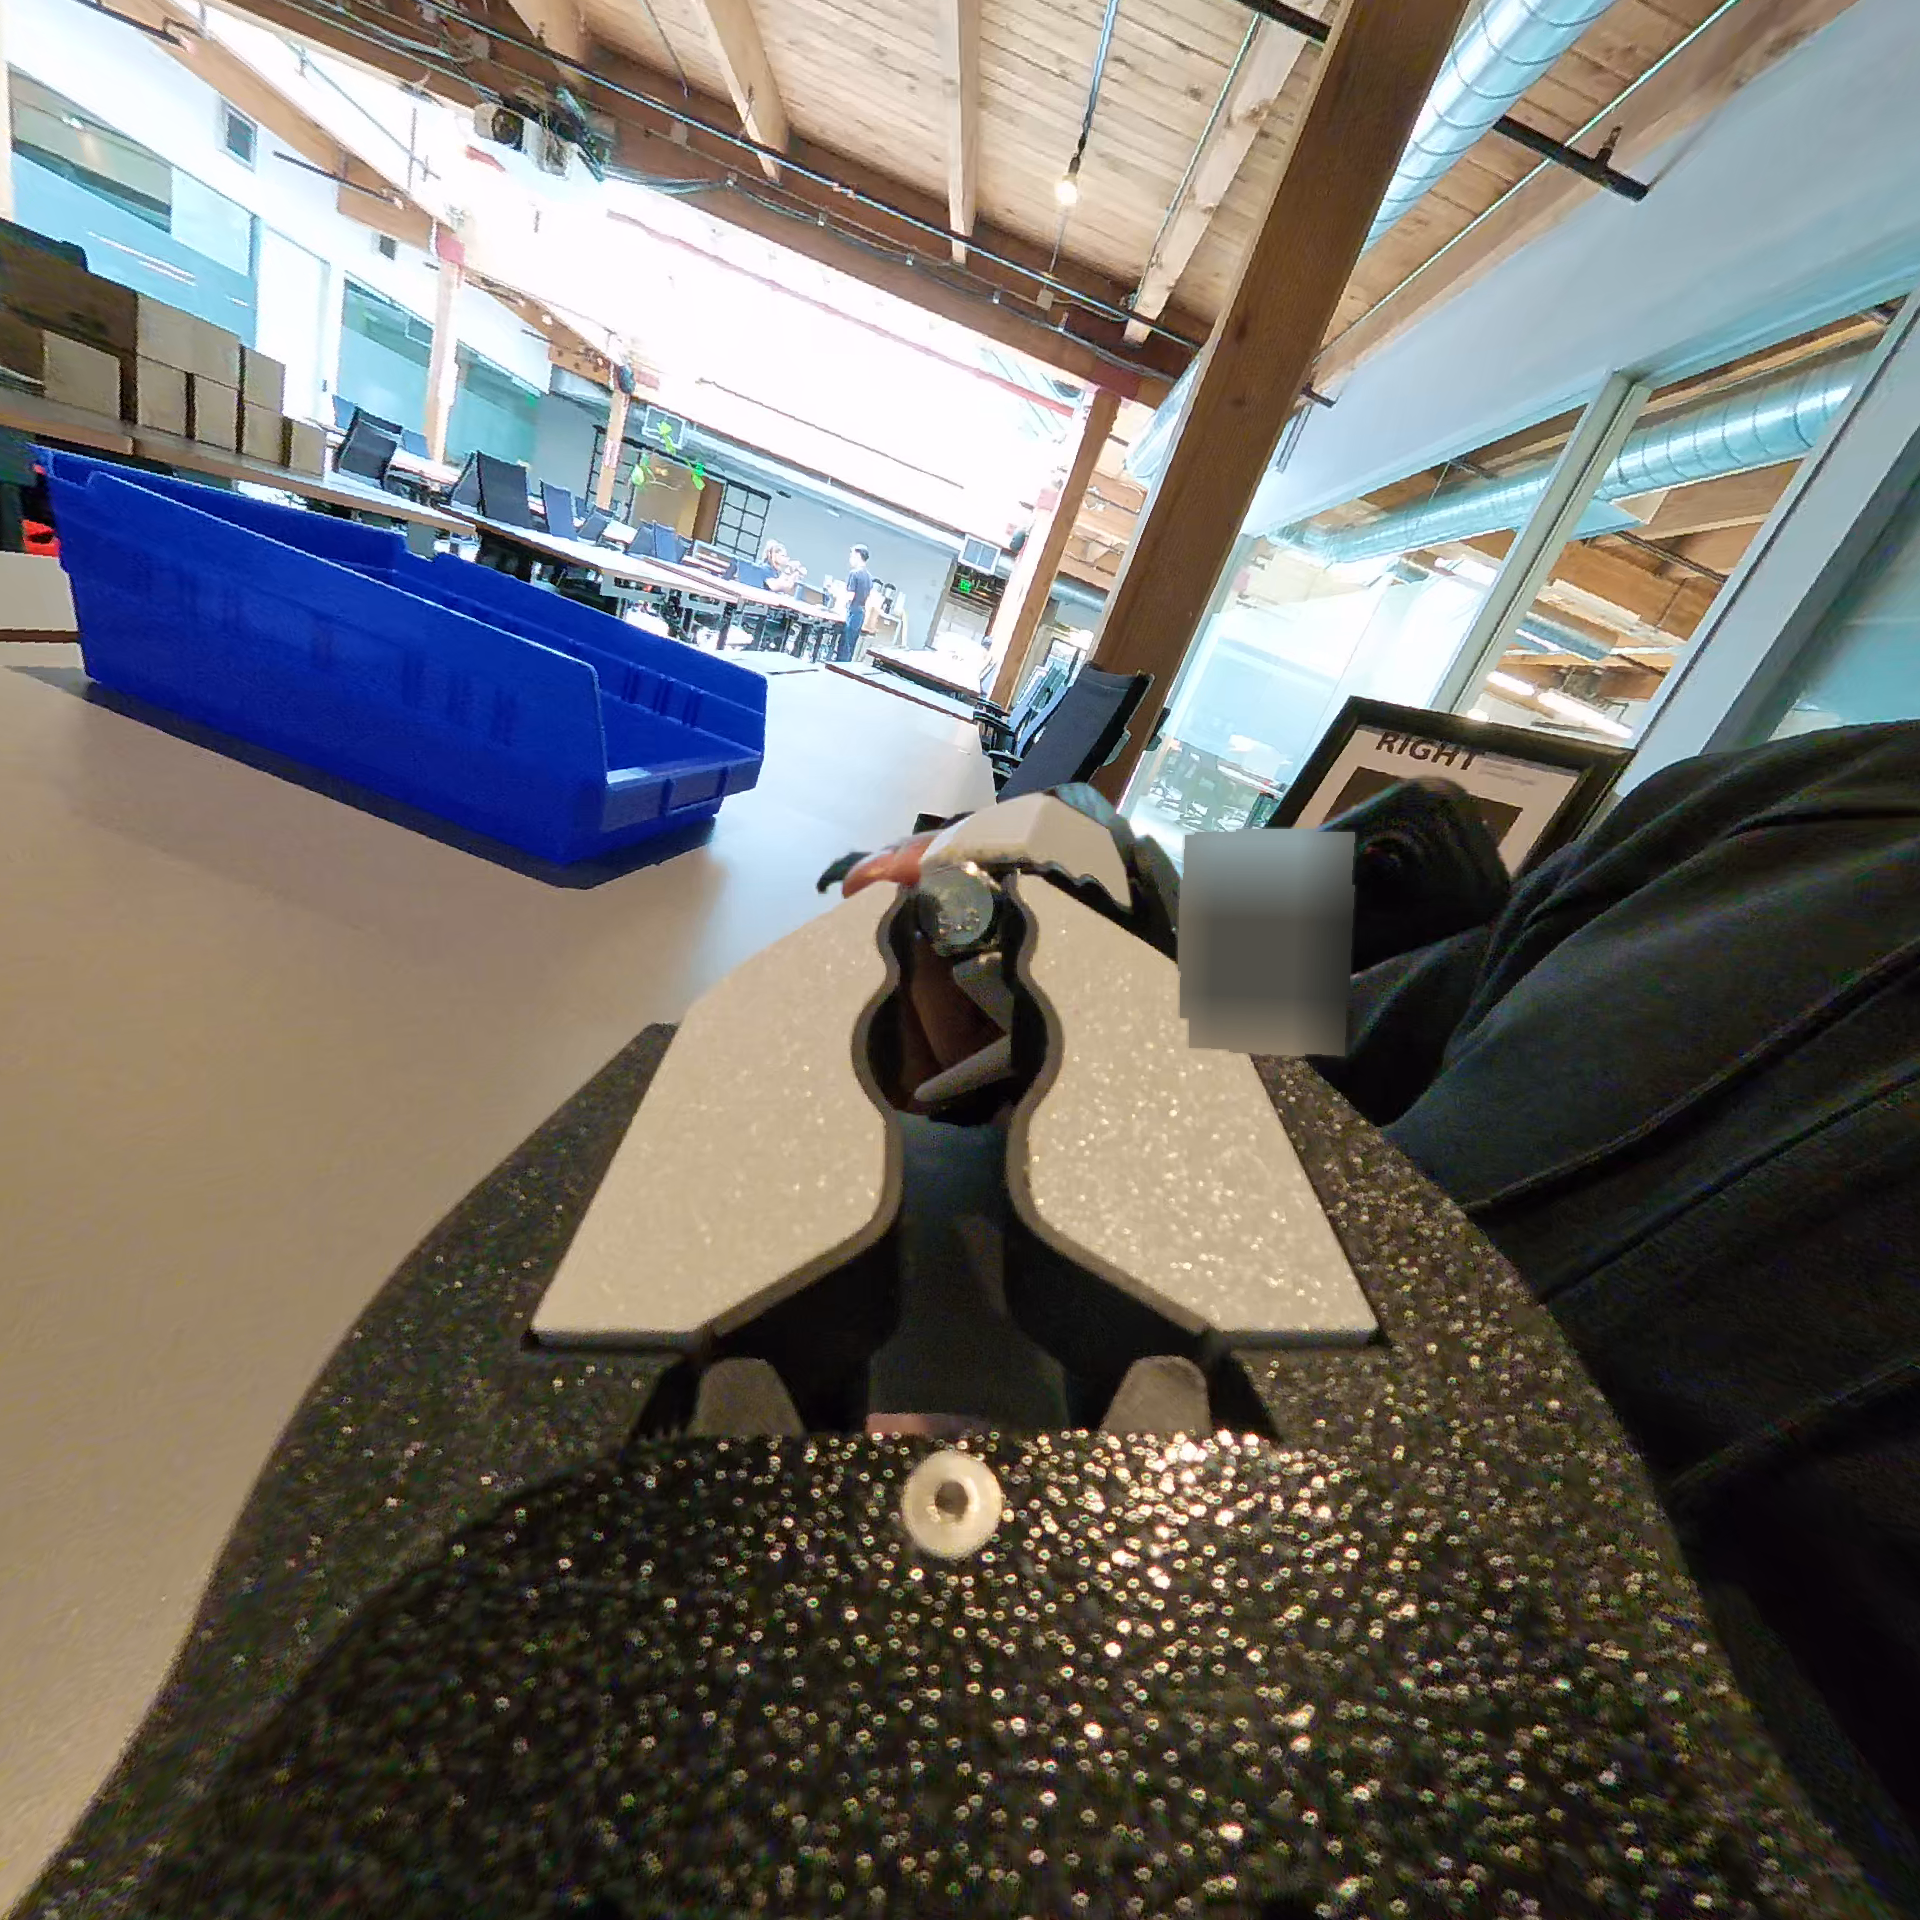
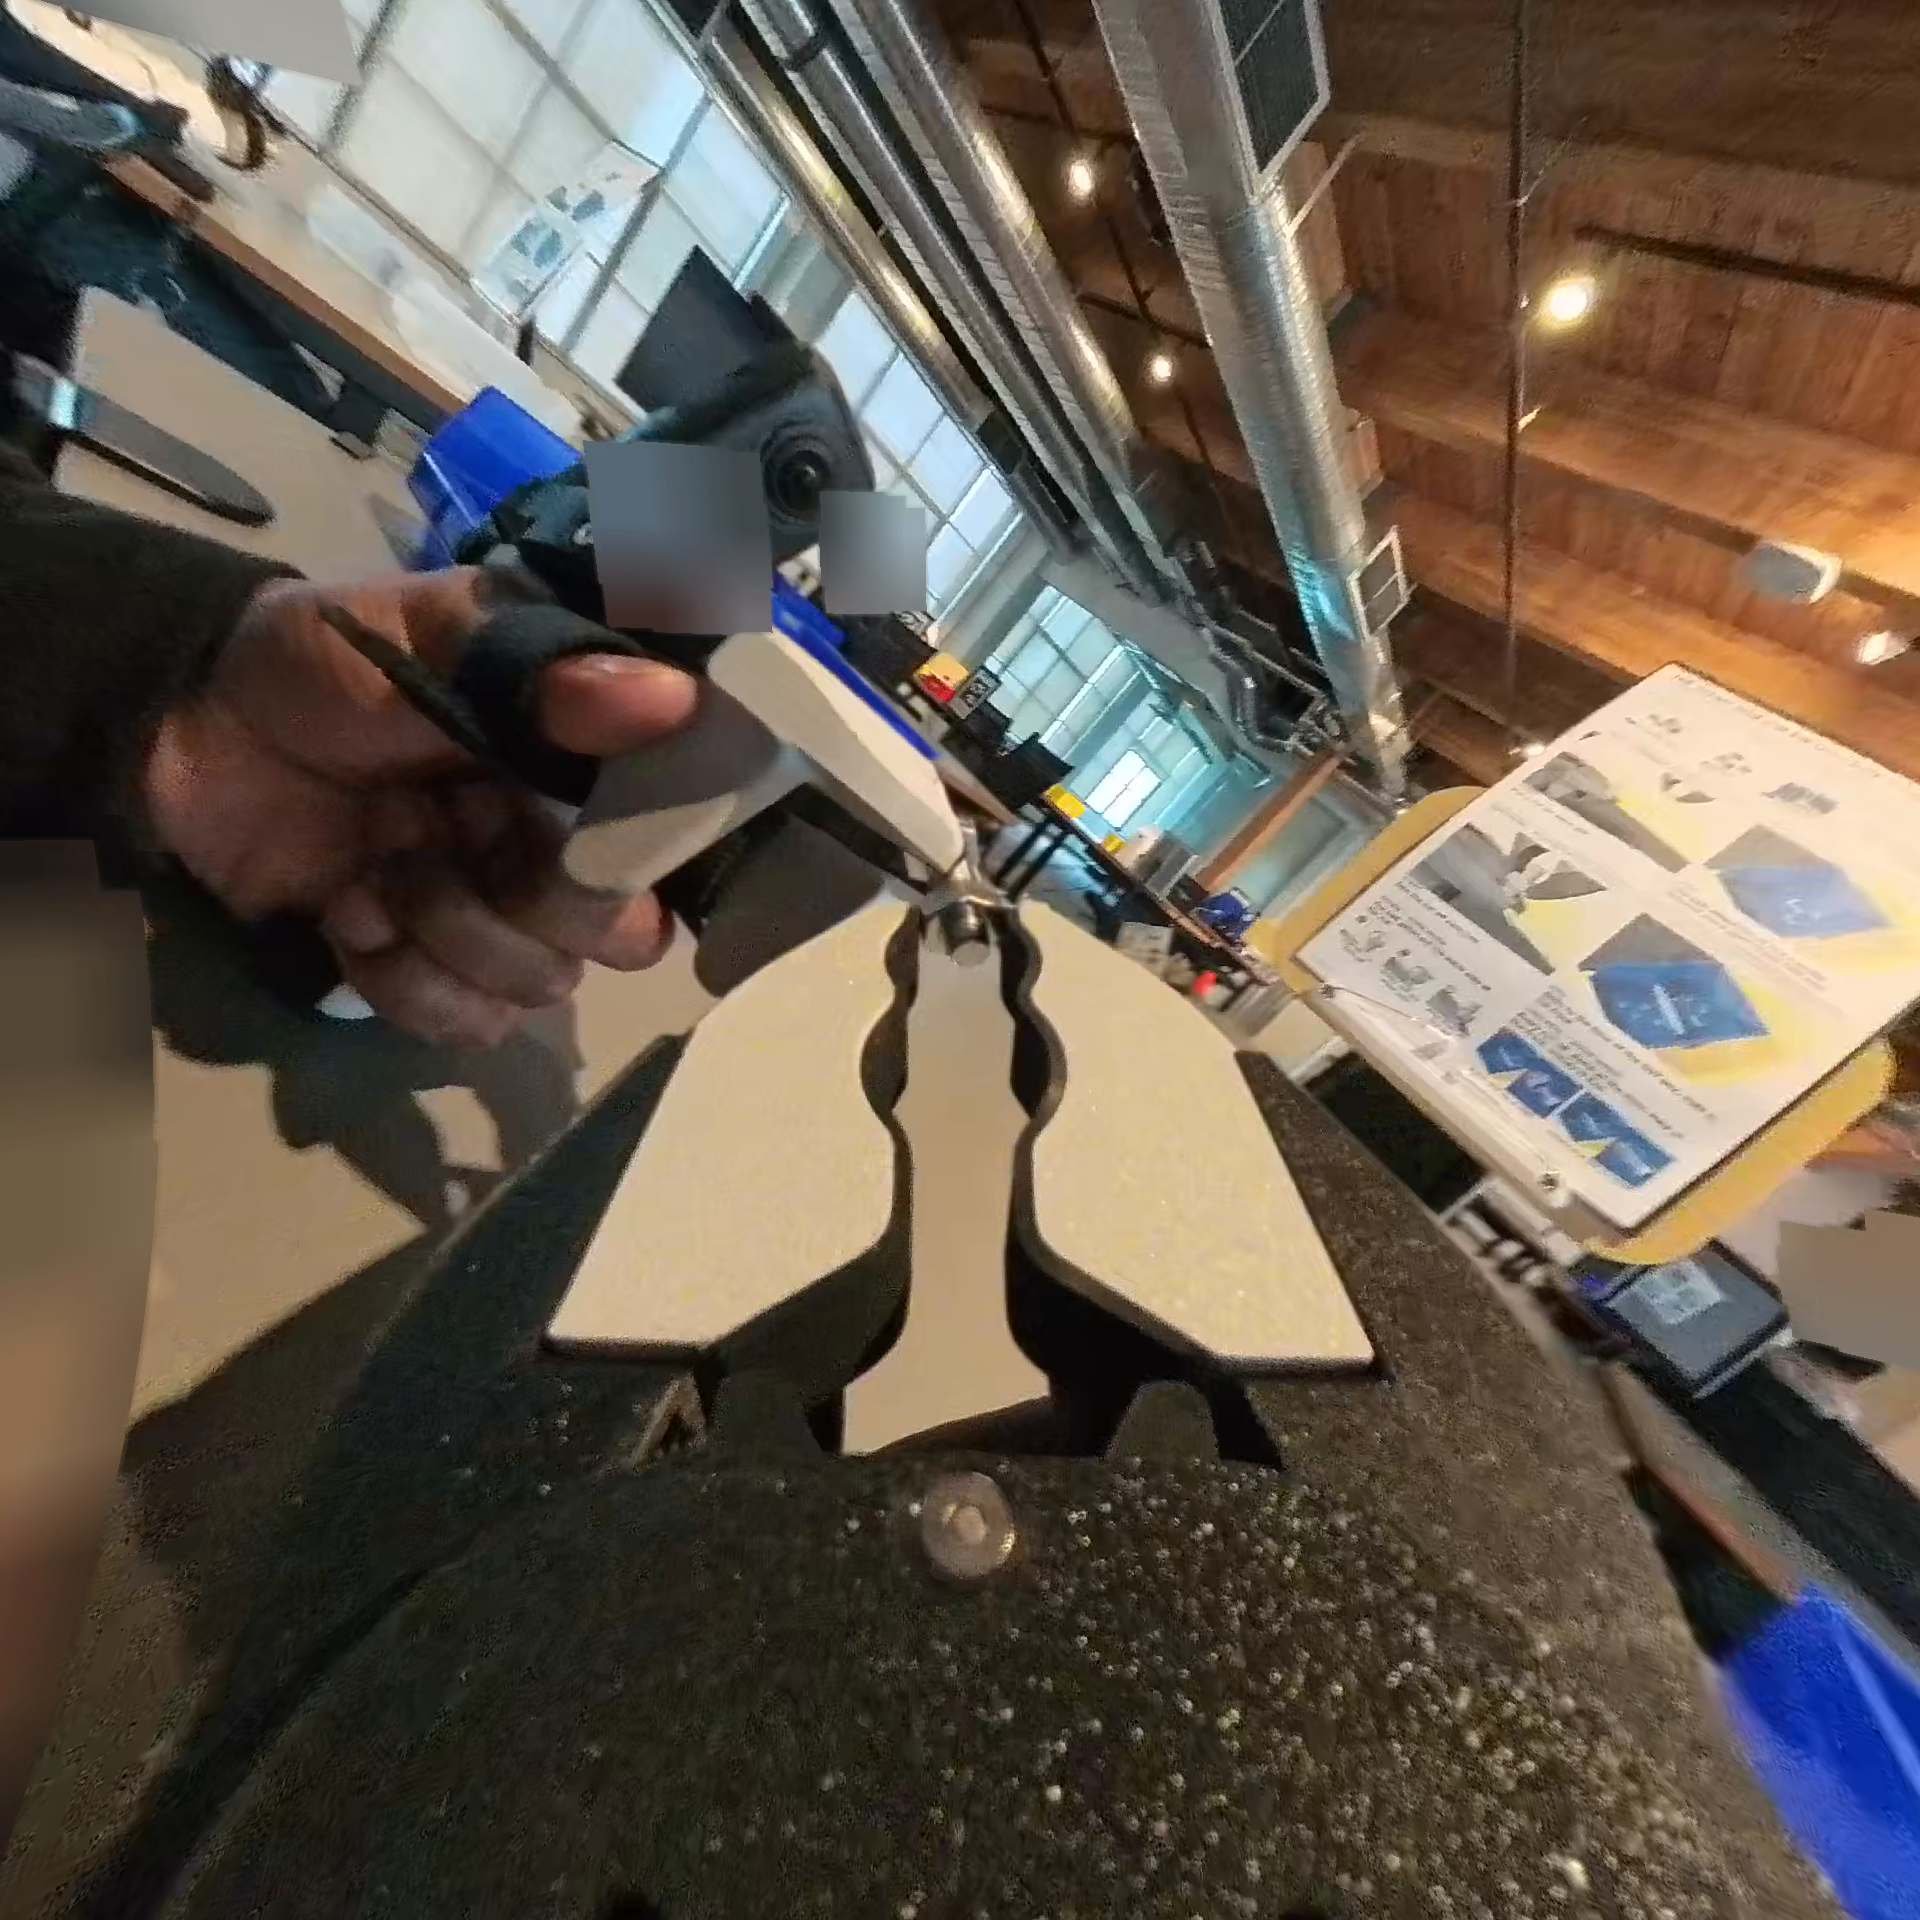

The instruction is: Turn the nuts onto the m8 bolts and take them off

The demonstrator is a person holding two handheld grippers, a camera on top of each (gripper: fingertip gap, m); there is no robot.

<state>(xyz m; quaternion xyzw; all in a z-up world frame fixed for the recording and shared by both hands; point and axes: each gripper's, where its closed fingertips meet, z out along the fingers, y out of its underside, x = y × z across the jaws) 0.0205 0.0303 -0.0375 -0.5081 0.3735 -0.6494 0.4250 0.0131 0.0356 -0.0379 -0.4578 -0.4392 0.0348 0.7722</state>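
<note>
**What the two wrist views leave unclear**

In the left wrist view the bolt [image 1: 958, 914] shows only its round end between the left gripper's [image 1: 958, 909] fingertips; its shank is hidden behind them — no nut can be made out there. The right gripper [image 1: 1023, 847] beyond is largely covered, so the set of its jaws is not readable from here. The blue bin [image 1: 416, 675] shows its outer walls only; its inside is out of sight.

In the right wrist view the whole picture is smeared. The small metal piece [image 2: 961, 925] at the right gripper's [image 2: 961, 920] tips could be bolt end or nut — too blurred to say. The instruction sheet [image 2: 1621, 935] is unreadably soft.
</note>
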